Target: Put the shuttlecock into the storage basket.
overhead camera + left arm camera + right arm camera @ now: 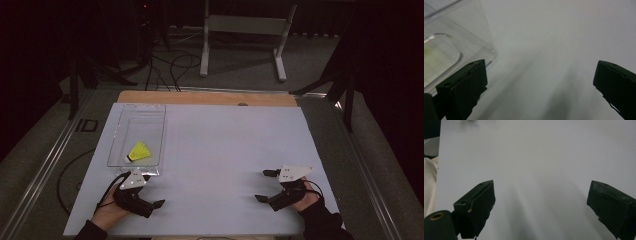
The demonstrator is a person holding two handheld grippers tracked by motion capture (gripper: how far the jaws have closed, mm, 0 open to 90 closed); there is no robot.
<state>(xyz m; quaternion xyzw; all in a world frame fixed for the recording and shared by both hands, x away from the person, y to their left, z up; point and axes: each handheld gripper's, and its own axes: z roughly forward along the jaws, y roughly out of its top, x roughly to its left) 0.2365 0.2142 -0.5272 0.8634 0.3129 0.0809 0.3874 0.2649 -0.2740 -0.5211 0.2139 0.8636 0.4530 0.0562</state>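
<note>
A clear plastic tray lies on the left side of the white table, with a yellow shuttlecock in its near end. My left gripper rests just in front of the tray's near edge, open and holding nothing. In the left gripper view its jaws stand wide apart, the tray's corner is at the upper left, and a yellowish blur shows through the tray's wall. My right gripper lies at the near right of the table, open and holding nothing, its jaws spread over bare white surface.
A wooden strip borders the table's far edge. Beyond it on the grey floor stand a white frame and black cables. The table's side edge and pale cloth sit at the left of the right gripper view.
</note>
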